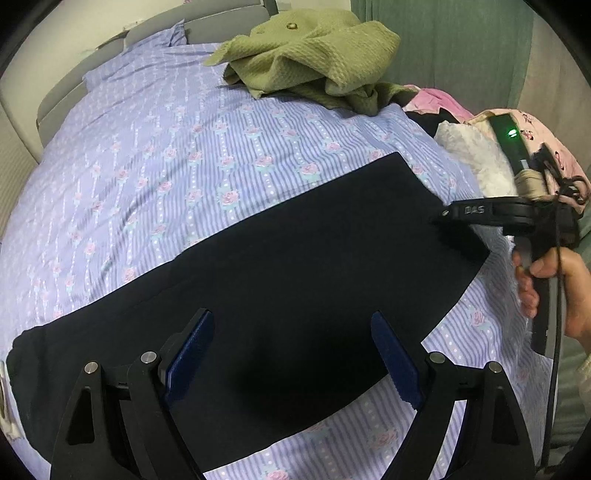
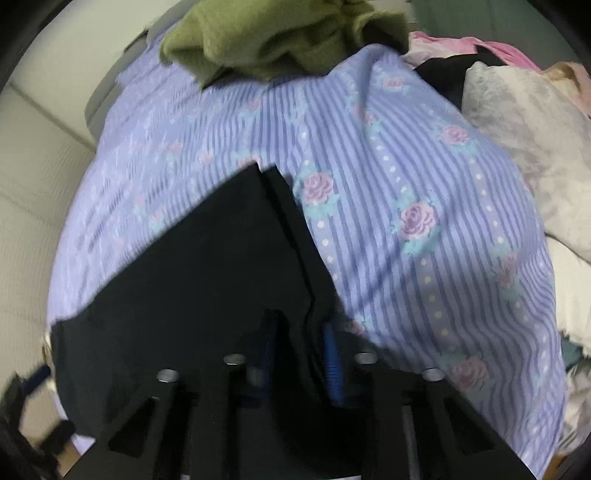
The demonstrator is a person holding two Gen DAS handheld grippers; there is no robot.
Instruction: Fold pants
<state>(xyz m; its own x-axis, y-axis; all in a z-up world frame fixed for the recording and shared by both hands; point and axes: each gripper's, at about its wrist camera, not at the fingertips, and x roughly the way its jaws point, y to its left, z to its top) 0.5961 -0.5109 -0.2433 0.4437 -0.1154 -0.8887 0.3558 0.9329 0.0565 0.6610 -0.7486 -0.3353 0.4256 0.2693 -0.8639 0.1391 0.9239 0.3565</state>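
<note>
Black pants (image 1: 280, 266) lie flat across the purple floral bedsheet (image 1: 155, 155). My left gripper (image 1: 291, 325) is open and empty, its blue pads (image 1: 397, 354) wide apart just above the near part of the pants. My right gripper (image 1: 441, 214) shows in the left wrist view at the pants' right end, held by a hand (image 1: 550, 288). In the right wrist view the right gripper (image 2: 299, 332) has its blue pads (image 2: 330, 354) close together with the dark edge of the pants (image 2: 192, 266) between them.
A crumpled green garment (image 1: 314, 59) sits at the far side of the bed, also in the right wrist view (image 2: 280, 33). A pile of pink, white and black clothes (image 1: 476, 147) lies at the right. A grey headboard (image 1: 59, 99) and wall are at the left.
</note>
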